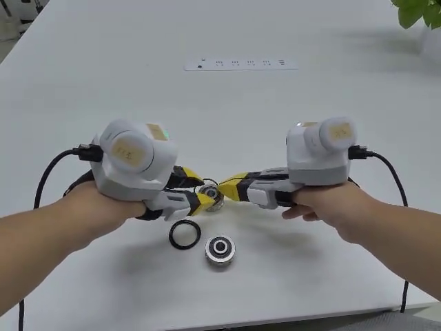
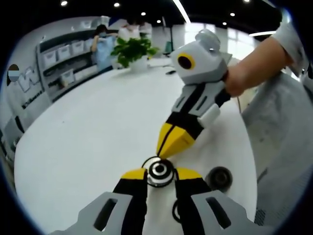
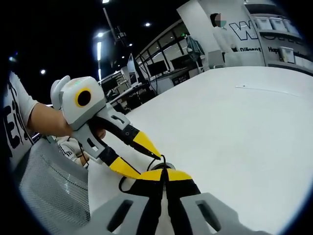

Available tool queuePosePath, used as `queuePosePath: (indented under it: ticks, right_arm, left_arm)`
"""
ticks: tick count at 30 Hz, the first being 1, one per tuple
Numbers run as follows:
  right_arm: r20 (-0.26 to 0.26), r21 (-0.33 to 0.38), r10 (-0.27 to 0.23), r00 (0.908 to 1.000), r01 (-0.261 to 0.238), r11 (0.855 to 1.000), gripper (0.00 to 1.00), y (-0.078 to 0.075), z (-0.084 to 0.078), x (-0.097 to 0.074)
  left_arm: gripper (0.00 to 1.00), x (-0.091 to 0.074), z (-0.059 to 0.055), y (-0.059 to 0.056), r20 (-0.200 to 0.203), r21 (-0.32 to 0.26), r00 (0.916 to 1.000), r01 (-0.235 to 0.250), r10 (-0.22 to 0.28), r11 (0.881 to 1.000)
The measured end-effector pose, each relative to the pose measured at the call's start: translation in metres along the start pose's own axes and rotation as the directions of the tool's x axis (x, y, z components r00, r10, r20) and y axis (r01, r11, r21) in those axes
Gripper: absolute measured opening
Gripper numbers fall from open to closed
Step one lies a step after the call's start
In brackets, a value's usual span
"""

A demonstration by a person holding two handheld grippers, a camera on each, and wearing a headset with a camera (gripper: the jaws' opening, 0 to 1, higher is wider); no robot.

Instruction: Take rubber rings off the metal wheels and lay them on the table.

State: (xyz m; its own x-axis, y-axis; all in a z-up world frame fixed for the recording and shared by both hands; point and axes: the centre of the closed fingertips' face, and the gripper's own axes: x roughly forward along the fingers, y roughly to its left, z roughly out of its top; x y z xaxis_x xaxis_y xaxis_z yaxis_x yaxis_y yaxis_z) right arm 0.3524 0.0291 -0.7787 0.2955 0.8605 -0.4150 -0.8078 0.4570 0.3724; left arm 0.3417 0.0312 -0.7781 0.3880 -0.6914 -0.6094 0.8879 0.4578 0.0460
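Metal wheel [image 2: 160, 171] gripped, rubber ring [image 1: 185, 234] on table [image 1: 275, 131]

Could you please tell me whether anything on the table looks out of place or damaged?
Nothing stands out: one rubber ring lies flat beside a bare wheel, and the left gripper holds a second wheel squarely.

Held wheel [image 1: 211, 197] at centre, rim masked by left gripper [image 1: 202, 192] and right gripper [image 1: 224, 189] tips, loose ring [image 2: 175, 211] at 6 o'clock half behind a jaw, plant [image 1: 417, 11] at 1 o'clock cropped by the edge, power strip [image 1: 240, 65] markings illegibly small.
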Motion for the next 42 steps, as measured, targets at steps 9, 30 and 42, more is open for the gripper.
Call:
queuePosePath:
  ticks: [9, 30, 42]
  right_arm:
    - [0.009, 0.007, 0.005, 1.0, -0.005, 1.0, 0.0, 0.0, 0.003, -0.001]
    - [0.032, 0.001, 0.026, 0.9992, -0.026, 1.0, 0.0, 0.013, 0.015, -0.006]
    - [0.046, -0.007, 0.05, 0.9977, -0.05, 0.999, 0.0, 0.025, 0.021, -0.008]
  left_arm:
    - [0.27, -0.01, 0.004, 0.0, 0.024, 0.005, 0.9997, -0.004, 0.004, 1.0]
    - [0.39, -0.038, 0.007, -0.001, 0.051, 0.023, 0.9985, -0.019, 0.018, 1.0]
    - [0.46, -0.054, 0.008, -0.005, 0.058, 0.048, 0.9982, -0.017, 0.014, 0.999]
